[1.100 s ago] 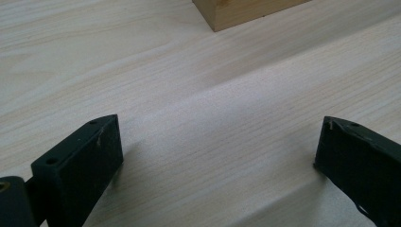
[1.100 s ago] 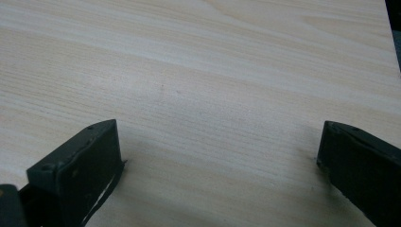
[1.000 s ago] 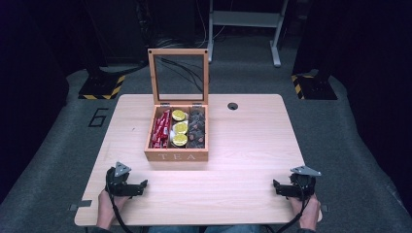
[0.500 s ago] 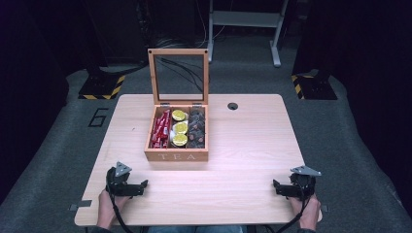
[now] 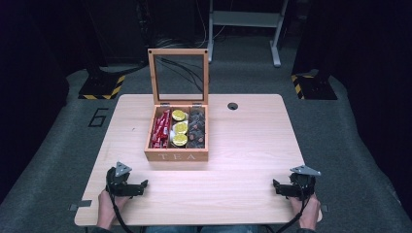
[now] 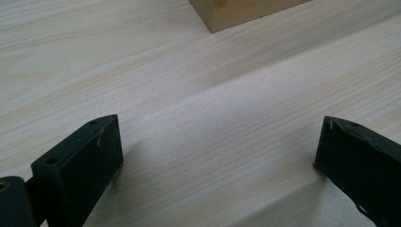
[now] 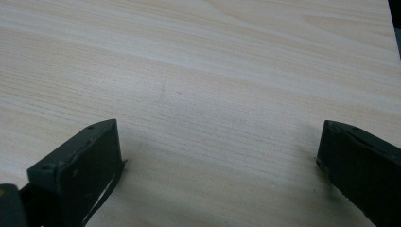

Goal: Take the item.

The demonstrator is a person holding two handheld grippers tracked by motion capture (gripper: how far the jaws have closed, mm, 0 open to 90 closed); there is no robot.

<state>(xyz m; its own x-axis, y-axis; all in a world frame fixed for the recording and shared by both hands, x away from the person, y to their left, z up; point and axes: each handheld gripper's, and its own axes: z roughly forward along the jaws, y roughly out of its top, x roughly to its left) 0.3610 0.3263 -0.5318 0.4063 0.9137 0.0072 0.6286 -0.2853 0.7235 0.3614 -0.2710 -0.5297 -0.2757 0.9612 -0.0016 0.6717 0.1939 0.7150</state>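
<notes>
Wooden tea box [image 5: 177, 155] sitting mid-counter, slightly left of ctr, lid [image 5: 178, 75] standing upright at the far side, "TEA" lettering facing the near edge. Three compartments inside: red packets [image 5: 160, 129] at left, yellow-topped rounds [image 5: 180, 127] in the middle, dark pieces [image 5: 197, 127] at right. Left gripper [image 5: 137, 187] resting near the counter's [image 5: 252, 141] front-left corner, held by a hand [image 5: 108, 209] coming over the near edge; jaws released, wide apart, nothing btwn them but bare wood. In the left gripper view, a corner of the box [image 6: 246, 12] at the top, well apart from the jaw tips, open wood in btwn. Right gripper [image 5: 279, 187] near the front-right corner, close to the right edge, hand [image 5: 308, 211] half over the near edge; jaws likewise spread, gripping nothing. Right gripper view: plain wood grain ahead [image 7: 198, 71], counter edge cutting the top-right corner. Wide bare strip along the front btwn both grippers; free wood also right of the box up to the small round cable hole [image 5: 232, 105] near the far edge. Less room left of the box, still unobstructed.
</notes>
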